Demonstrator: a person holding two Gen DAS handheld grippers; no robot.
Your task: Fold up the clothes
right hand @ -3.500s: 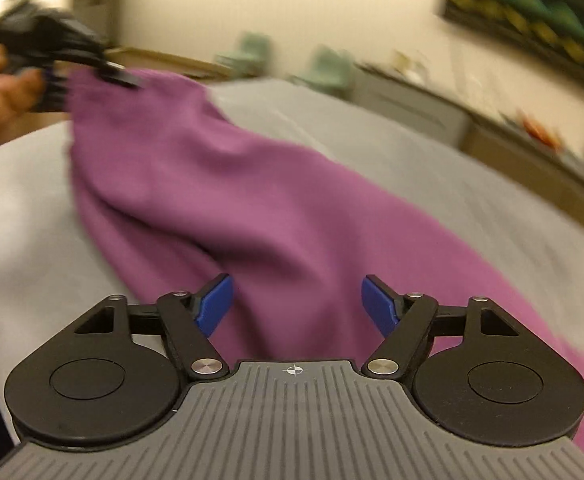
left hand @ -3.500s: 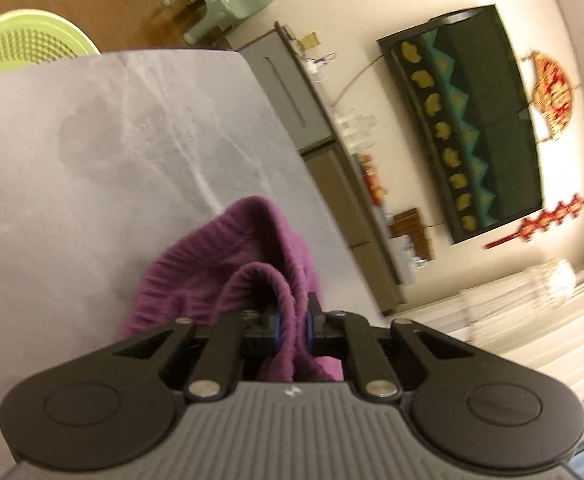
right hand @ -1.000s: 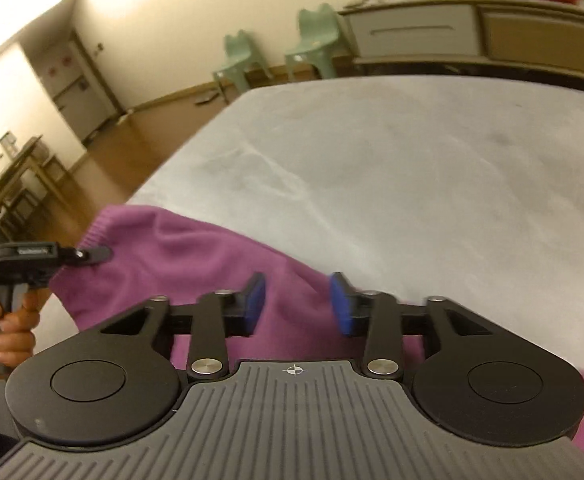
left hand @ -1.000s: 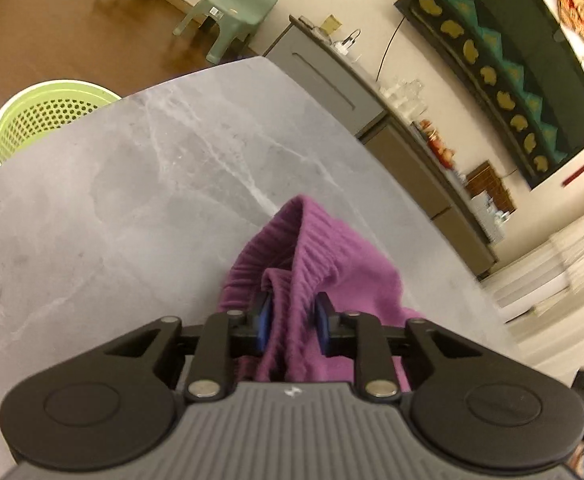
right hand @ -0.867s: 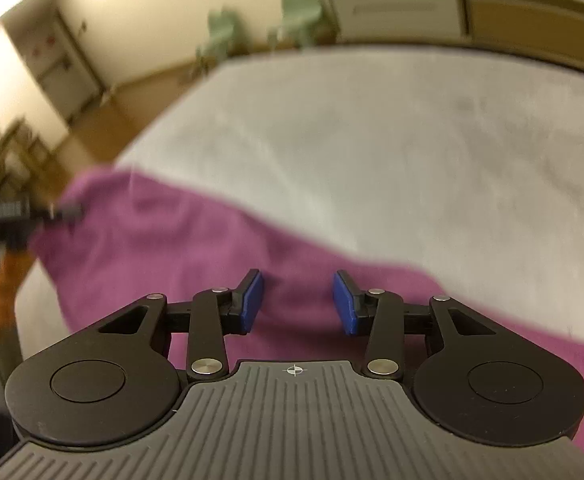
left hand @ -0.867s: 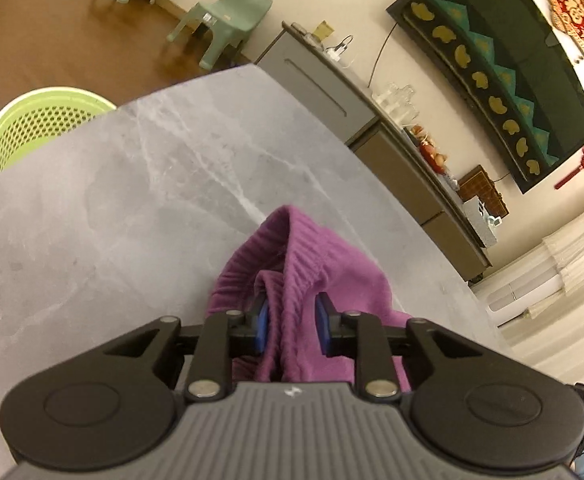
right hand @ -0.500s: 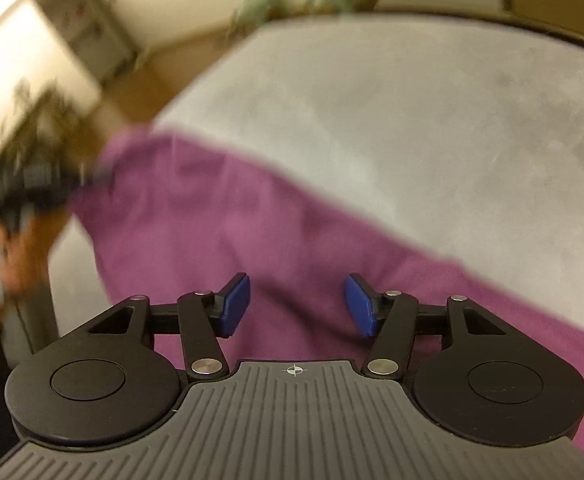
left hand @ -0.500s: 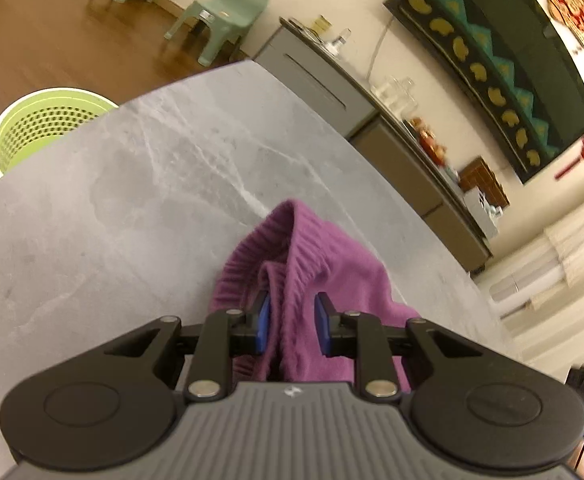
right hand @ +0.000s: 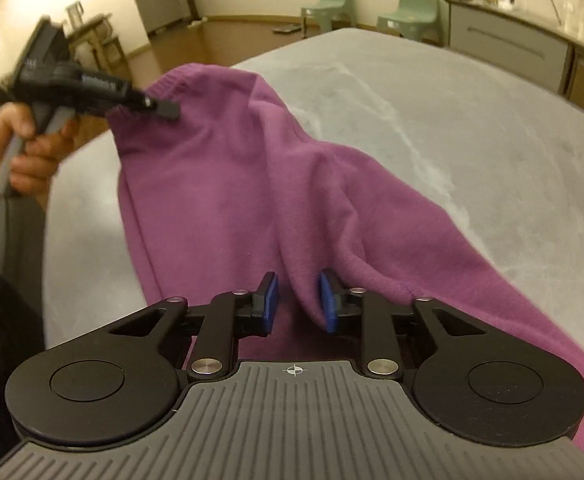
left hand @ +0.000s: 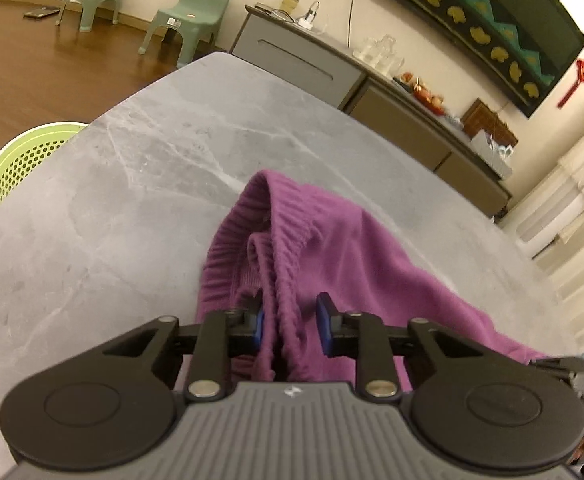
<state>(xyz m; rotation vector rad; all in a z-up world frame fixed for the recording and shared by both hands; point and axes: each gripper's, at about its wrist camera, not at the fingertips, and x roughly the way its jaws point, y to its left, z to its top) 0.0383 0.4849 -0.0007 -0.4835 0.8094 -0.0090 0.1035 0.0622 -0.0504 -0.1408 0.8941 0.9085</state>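
One purple sweater (right hand: pixel 228 184) drapes over the near edge of the grey table (left hand: pixel 140 184), its ribbed hem bunched between the left gripper (left hand: pixel 290 322) pads, which look clamped on it. The right gripper (right hand: pixel 299 300) has a fabric fold between its jaws, still slightly parted. Beyond the table's far corner stand two green chairs (left hand: pixel 188 12); one green basket (left hand: pixel 24 160) sits off its left edge.

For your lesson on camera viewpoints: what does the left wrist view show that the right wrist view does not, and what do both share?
Only the left wrist view shows the green basket beside the table and the dark wall hanging. Only the right wrist view shows the hand holding the left gripper, which pinches the sweater's edge. Both show the purple sweater on the grey table, two green chairs and the sideboard.
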